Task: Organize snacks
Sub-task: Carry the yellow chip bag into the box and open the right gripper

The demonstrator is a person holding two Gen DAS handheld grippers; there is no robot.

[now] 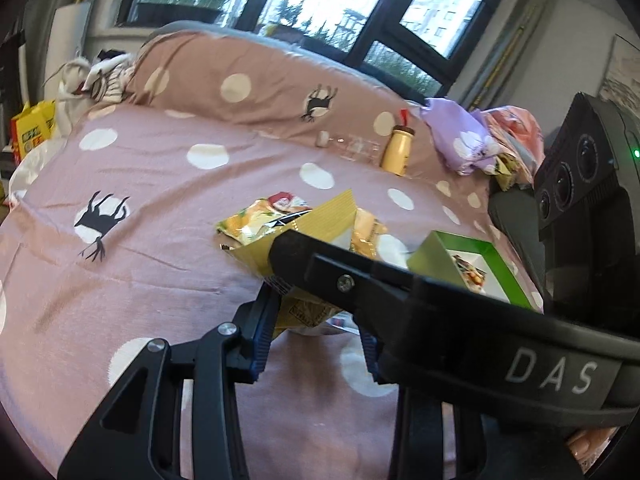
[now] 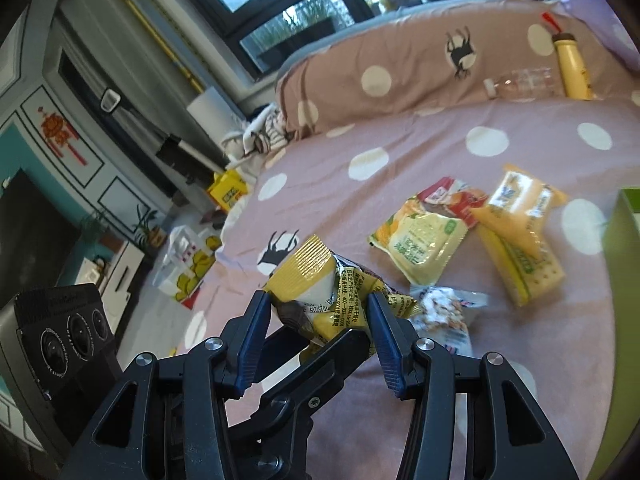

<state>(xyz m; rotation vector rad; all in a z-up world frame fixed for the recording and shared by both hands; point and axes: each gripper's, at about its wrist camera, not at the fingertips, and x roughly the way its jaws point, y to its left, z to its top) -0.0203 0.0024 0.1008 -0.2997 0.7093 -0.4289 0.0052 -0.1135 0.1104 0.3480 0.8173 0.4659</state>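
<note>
Left wrist view: the left tongs (image 1: 316, 332) and right tongs (image 1: 288, 256) are both clamping one crinkled yellow foil snack packet (image 1: 316, 224) above the pink polka-dot bed (image 1: 160, 208); a green open cardboard box (image 1: 476, 264) is lying to the right. Right wrist view: the right tongs (image 2: 316, 320) are pinching the packet (image 2: 320, 284), with three more snack packs (image 2: 480, 236) showing beyond, unobstructed only here.
</note>
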